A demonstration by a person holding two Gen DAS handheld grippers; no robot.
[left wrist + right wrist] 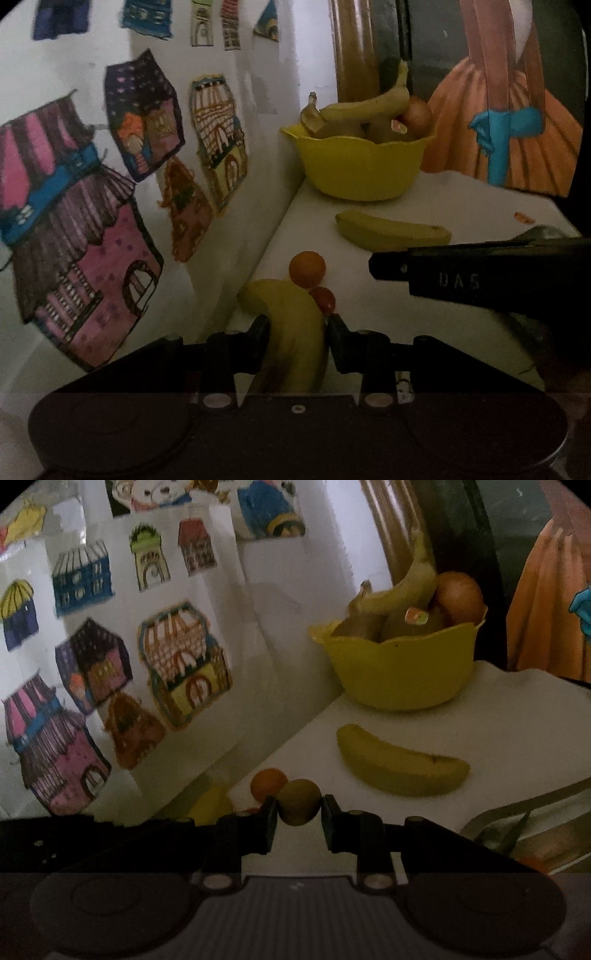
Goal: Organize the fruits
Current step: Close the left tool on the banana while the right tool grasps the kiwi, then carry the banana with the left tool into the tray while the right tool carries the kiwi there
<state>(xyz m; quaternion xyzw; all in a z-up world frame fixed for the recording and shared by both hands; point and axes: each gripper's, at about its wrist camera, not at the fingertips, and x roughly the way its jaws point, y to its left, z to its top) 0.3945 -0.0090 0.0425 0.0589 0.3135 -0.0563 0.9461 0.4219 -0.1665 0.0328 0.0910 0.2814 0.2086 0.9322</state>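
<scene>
My left gripper [298,322] is shut on a yellow banana [288,310], which stands up between the pads near the table's left edge. Just past it lie a small orange fruit [307,268] and a red cherry tomato [323,298]. In my right gripper [300,805], shut, sits a brown-green kiwi [299,799], with the orange fruit [267,782] just behind it. A second banana [399,764] lies loose on the white table [509,723]. Behind it stands the yellow bowl [402,672], holding bananas, a stickered pear and a round reddish fruit.
A wall with paper house drawings [181,664] runs along the table's left edge. An orange curtain with a blue tie [506,133] hangs behind the bowl [362,166]. A grey tray [517,812] sits near right. The right gripper's black body [480,273] crosses the left view.
</scene>
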